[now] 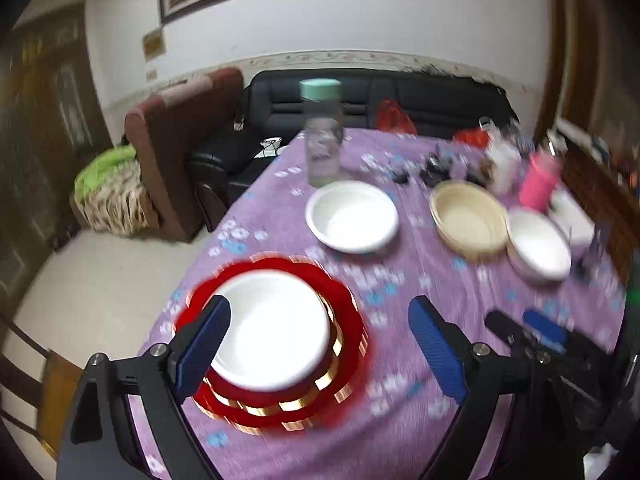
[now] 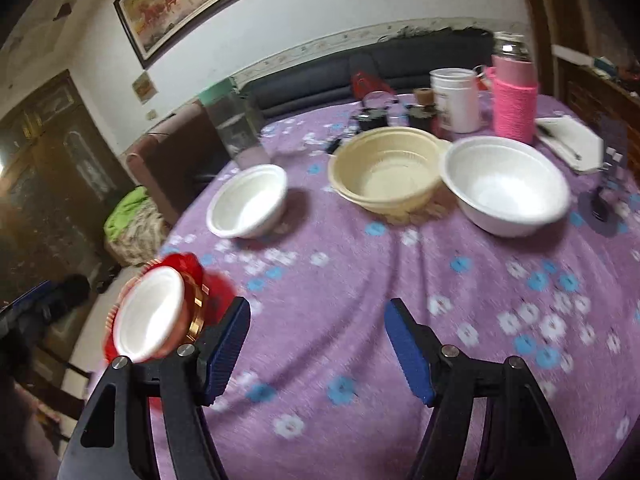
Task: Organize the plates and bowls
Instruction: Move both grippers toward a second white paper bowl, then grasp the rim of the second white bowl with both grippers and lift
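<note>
Purple flowered tabletop (image 2: 360,288) takes up most of both views. Red plate (image 1: 348,320) with gold trim sits near the left edge, a white bowl (image 1: 272,328) resting on it. Further back there's a beige bowl (image 2: 388,172) touching a big white bowl (image 2: 504,184), and a smaller white bowl (image 2: 248,202) off on its own to the left. Left gripper (image 1: 320,356) is spread wide over the plate stack, holding nothing. Right gripper (image 2: 316,348) is also wide open, over bare cloth, not touching anything.
</note>
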### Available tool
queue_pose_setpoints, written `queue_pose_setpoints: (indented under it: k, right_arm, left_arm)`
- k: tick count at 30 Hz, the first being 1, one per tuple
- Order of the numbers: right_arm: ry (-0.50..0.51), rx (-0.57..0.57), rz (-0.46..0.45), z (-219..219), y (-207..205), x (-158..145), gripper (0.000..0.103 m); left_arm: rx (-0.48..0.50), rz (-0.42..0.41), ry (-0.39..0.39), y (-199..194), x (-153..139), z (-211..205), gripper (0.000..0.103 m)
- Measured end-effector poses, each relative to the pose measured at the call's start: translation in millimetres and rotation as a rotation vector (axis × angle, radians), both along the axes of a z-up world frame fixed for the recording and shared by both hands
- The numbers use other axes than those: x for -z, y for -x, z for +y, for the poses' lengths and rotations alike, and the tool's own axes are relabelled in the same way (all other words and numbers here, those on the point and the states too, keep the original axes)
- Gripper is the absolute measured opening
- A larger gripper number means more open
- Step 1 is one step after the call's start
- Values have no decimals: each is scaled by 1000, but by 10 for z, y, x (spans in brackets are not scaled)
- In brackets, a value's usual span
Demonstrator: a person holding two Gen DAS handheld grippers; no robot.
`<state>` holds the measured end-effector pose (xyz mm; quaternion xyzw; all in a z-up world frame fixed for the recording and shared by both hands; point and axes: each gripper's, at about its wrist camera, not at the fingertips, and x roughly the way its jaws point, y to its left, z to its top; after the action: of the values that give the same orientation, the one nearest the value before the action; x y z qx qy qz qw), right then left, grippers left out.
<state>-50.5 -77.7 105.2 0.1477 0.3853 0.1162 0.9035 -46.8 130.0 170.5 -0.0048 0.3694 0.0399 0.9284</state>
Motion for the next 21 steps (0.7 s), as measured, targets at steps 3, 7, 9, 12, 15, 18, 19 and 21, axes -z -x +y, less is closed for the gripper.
queue_pose_setpoints:
  k: [3,7,9,12,15,18,19,21]
  right_arm:
    - [-80,-28,44,5,-300,-54,74]
    - [-103,-40,87,147,-786,-32,71]
    - [-94,-44,107,244,-985,21,69]
    - [-84,-31,157,374,-1310,185,64]
    - [-59,-20,214,515,-1633,404,64]
    - [-43,-18,237,598,-1878,527,63]
    - [-30,-14,240,634,-1933,550,63]
    - [-14,-12,245,670,-2023,598,63]
  left_arm:
    - [-13,11,56,-333,-193,236,90]
    - [-1,91,56,-1021,-187,398,90]
    - [-9,137,63,-1360,-56,460,89]
    - [21,214,130,-1791,251,519,55]
    - [8,301,154,-2198,620,536,48]
    - [-12,330,170,-2430,828,557,48]
    - [-13,336,189,-2526,911,570,48]
    - [-10,358,184,-2638,1022,541,48]
